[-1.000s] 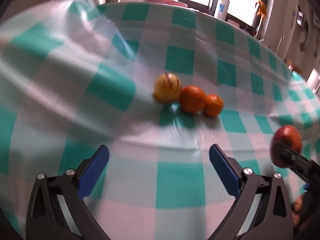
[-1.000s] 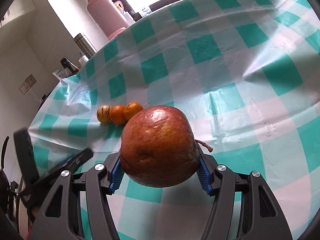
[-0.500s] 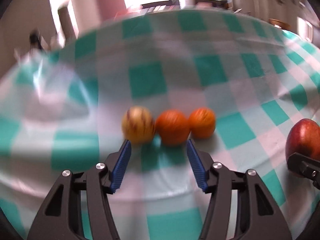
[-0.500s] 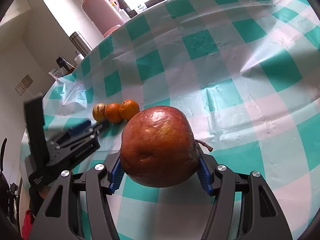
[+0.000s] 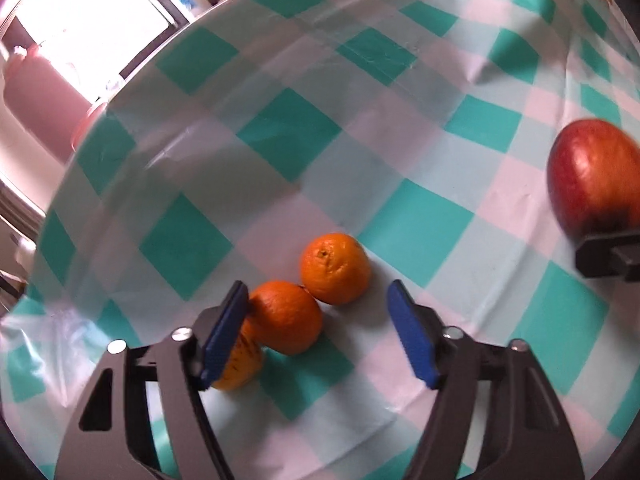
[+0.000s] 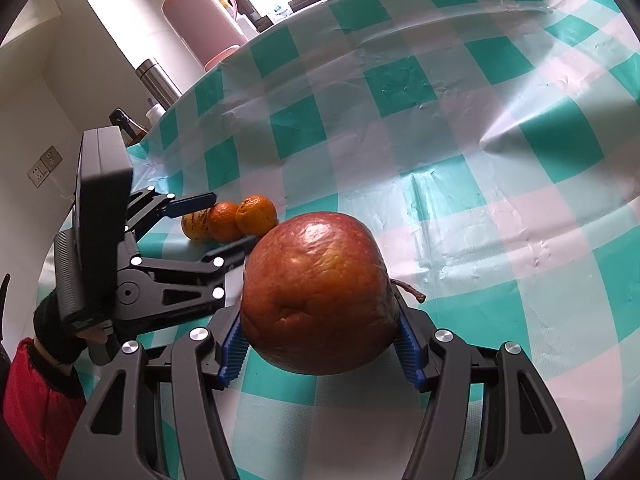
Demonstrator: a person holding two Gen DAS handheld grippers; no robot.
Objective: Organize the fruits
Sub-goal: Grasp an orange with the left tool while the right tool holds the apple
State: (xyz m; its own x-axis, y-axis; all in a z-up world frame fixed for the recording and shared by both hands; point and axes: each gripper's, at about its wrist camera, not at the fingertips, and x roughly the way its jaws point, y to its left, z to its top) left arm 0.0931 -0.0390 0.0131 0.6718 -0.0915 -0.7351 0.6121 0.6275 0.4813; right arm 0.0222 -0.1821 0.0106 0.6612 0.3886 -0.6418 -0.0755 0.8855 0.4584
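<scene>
Two claws are at work: the right claw (image 6: 320, 354) is clamped on the apple (image 6: 316, 292), held aloft for placing; the left claw (image 5: 320, 336), opening, brackets the middle orange (image 5: 286, 316) without gripping, in the row on the cloth (image 5: 420, 184).

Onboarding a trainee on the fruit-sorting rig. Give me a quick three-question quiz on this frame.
1. True or false: the right gripper is clamped on the red apple.
2. How many small fruits lie in a row on the checked tablecloth?
3. What stands past the table's far edge, by the window? A. a pink flask B. a green bowl C. a blue kettle

Key
1. True.
2. Three: two oranges and a yellow streaked fruit.
3. A.
</scene>
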